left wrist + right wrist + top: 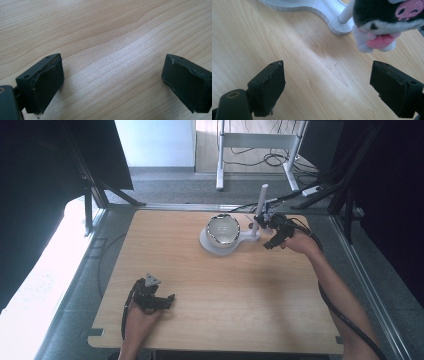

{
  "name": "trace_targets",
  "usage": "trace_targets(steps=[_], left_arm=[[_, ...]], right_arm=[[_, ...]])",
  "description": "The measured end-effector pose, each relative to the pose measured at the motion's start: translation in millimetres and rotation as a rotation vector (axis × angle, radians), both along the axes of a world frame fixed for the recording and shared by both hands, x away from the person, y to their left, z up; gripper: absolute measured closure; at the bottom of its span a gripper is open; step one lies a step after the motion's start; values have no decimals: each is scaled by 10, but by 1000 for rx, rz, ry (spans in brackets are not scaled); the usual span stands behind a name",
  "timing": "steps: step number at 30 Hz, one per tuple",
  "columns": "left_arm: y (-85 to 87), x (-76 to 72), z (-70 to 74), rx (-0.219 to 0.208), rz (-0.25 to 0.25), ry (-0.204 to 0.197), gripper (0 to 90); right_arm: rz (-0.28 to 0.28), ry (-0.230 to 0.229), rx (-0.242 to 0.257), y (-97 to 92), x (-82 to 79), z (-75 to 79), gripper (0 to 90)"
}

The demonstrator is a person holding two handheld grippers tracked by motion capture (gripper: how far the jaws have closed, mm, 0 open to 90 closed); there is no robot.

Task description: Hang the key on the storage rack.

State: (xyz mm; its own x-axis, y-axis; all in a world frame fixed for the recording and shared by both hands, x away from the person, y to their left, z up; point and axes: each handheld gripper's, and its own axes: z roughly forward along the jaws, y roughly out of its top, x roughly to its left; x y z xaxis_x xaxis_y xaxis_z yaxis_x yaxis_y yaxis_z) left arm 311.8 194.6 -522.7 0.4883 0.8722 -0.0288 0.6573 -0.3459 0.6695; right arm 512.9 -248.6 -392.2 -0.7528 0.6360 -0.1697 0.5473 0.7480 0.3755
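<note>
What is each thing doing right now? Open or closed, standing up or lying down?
Left gripper: open, nothing between the jaws, low over the table.
Right gripper: open, holding nothing.
Plush toy: beside the white post, ahead of the right gripper.
White post: upright on its stand.
Bowl: upright on the white stand.

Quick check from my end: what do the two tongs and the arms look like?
Both tongs are black. The left tongs carry a grey three-cornered plate on top; the right tongs trail a thick black cable along the forearm. Their jaws are blocky black pads with worn, frayed edges. Both forearms are bare, with no sleeves.
</note>
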Motion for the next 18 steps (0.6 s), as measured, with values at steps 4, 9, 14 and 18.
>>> trace_targets(steps=[4,9,14,18], left_arm=[[-1,-1,0,-1,1,1,41],[0,0,0,0,0,0,41],[0,0,0,0,0,0,41],[0,0,0,0,0,0,41]], right_arm=[[17,1,8,0,-76,9,129],[33,-4,20,4,-171,16,125],[63,-11,29,27,-273,27,122],[83,-11,30,50,-350,24,120]])
